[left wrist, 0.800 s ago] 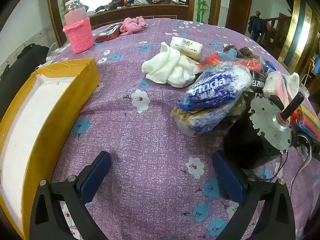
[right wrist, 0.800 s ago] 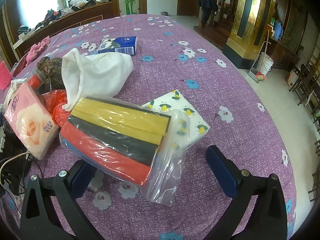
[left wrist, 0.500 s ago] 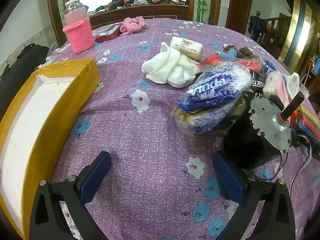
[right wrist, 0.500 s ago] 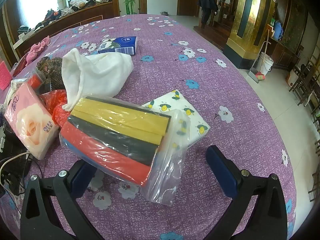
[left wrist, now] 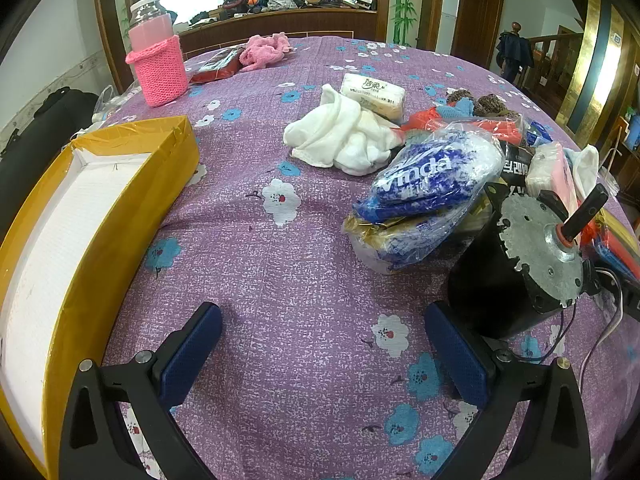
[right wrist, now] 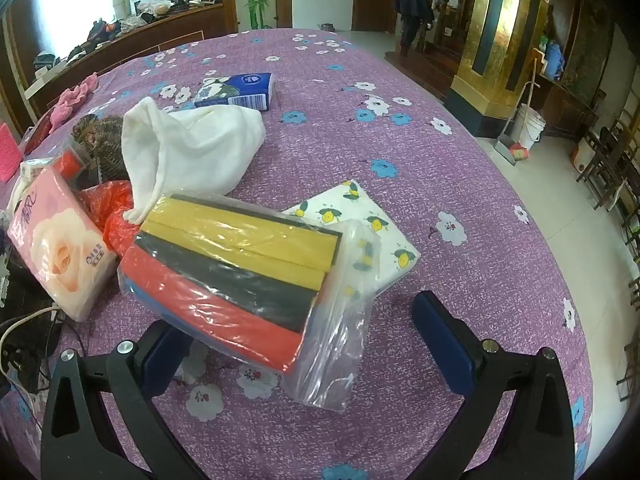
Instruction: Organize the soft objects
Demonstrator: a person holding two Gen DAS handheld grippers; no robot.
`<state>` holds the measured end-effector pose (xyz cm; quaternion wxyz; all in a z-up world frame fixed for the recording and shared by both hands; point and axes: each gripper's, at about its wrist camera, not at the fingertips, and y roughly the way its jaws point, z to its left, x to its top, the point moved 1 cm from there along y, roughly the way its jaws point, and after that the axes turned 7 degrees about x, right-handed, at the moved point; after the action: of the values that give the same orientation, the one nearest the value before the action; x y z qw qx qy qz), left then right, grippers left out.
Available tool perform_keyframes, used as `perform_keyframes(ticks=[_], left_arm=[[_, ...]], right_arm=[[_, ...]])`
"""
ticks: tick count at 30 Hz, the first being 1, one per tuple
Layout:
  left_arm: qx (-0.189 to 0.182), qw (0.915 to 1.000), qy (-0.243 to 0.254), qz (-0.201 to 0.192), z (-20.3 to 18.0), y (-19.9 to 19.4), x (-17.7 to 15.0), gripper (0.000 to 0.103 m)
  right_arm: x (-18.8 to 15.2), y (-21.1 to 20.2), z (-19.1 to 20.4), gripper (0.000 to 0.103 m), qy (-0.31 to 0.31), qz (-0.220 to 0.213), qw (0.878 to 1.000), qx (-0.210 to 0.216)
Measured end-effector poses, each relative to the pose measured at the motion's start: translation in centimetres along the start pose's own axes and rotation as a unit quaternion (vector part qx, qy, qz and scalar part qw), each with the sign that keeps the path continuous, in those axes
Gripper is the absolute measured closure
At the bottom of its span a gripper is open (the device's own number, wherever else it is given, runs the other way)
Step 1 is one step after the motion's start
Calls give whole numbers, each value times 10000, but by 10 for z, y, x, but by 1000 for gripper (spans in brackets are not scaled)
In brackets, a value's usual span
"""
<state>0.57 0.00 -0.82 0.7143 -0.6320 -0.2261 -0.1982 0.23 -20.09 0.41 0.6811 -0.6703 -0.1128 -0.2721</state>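
Observation:
My left gripper is open and empty over bare purple cloth. A yellow box with a white lining lies to its left. Ahead are a white cloth, a blue Vinda tissue bag and a white tissue pack. My right gripper is open. A clear bag of coloured sponges lies just ahead, its near end between the fingers and untouched. Beside it lie a pink tissue pack, a white cloth bag, a lemon-print pack and a blue tissue pack.
A black electric motor with a shaft and wires stands just right of my left gripper. A bottle in a pink knitted sleeve and a pink cloth sit at the far side. The table edge drops off at the right.

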Motion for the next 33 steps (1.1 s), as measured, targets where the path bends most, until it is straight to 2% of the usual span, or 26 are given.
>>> perform_keyframes(ticks=[12,16,21,24,29,31,33], left_arm=[[-54,9999,63,93,0,1,1,1],[-233,9991,261,259,4,3,4,1],[-202,9994,265,134,10,9,10,0],[-153,9993,330,125,3,1,1,1],[-392,9984,386,159,6,-3,-1,2],[-593,9975,353,155,13,-8,-4,6],[-766,9968,199,124,23,-18,-8,6]], right_arm=[[2,1,0,0,-138,44,9999,89],[6,3,-2,0,-241,321,9988,285],[12,8,-1,0,-4,616,9981,63],[13,8,2,0,29,546,9985,-9],[6,-9,-2,0,87,337,9994,-73],[3,-34,-1,0,97,-26,9999,-39],[2,-62,1,0,24,-451,9990,27]])
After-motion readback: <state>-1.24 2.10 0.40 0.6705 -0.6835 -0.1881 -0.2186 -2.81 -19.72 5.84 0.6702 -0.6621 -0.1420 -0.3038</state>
